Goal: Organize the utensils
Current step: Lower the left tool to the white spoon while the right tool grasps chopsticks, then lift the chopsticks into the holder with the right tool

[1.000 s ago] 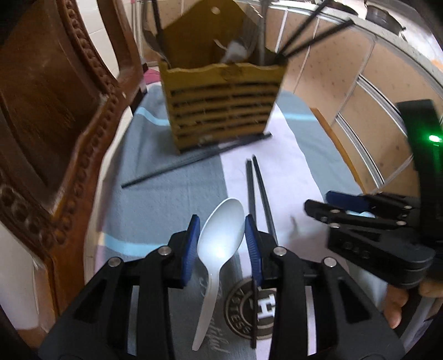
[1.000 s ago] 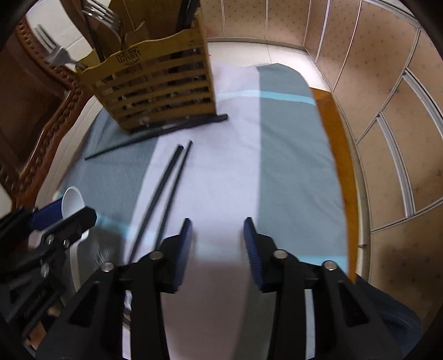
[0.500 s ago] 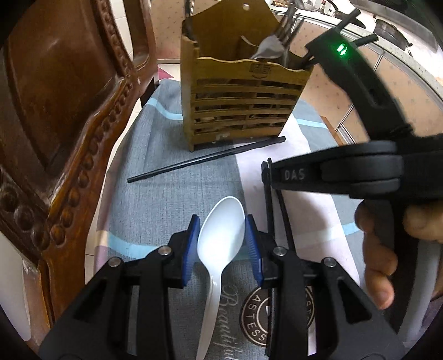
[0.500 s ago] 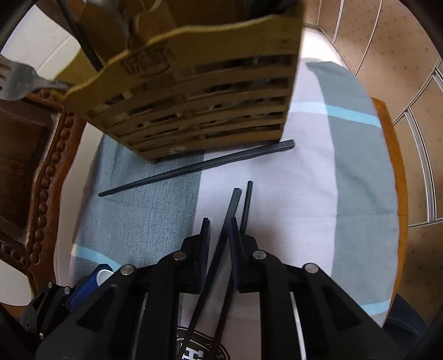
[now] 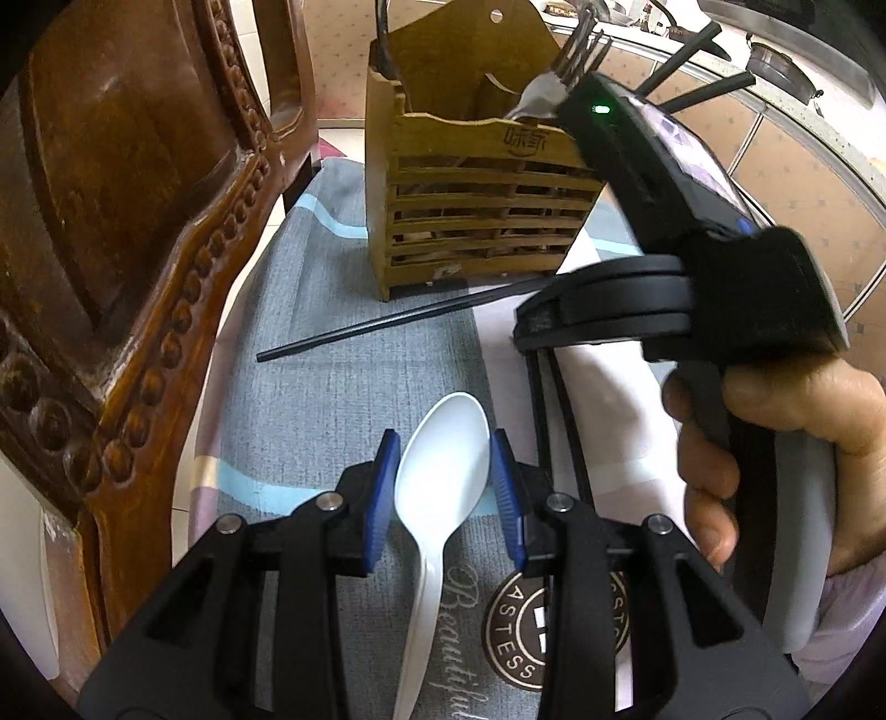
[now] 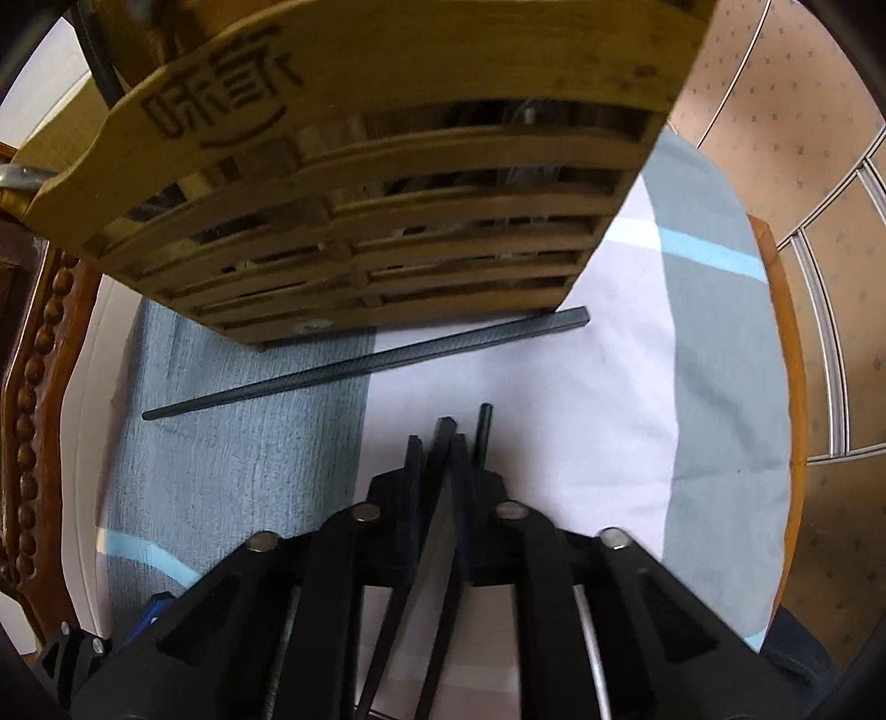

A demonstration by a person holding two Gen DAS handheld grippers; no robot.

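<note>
A black chopstick [image 6: 443, 471] is clamped between the narrow jaws of the right gripper [image 6: 437, 443], which have just been closing on it; its blunt end projects a little beyond the fingertips, and its shaft runs back under the gripper body. A second chopstick [image 6: 484, 437] lies just outside the right-hand jaw and is judged not to be held, though contact with the finger cannot be ruled out. A third chopstick [image 6: 365, 363] lies crosswise on the cloth ahead of the jaws, its thick end against the base of the slatted bamboo utensil holder [image 6: 354, 166], which fills the view above and beyond the fingertips. The grip is judged to be taken near the thick end so that the stick can be lifted and dropped into the holder. In the left wrist view, a white plastic spoon [image 5: 443, 471] is held by its bowl between the blue pads of the left gripper [image 5: 444, 476], the jaws at moderate width and the handle trailing back beneath them, apparently in readiness for the same holder [image 5: 470, 221], where forks [image 5: 576, 52] already stand. The patterned cloth [image 5: 332, 387] covers the table; a carved wooden chair [image 5: 138, 221] stands to the left of the jaws.
</note>
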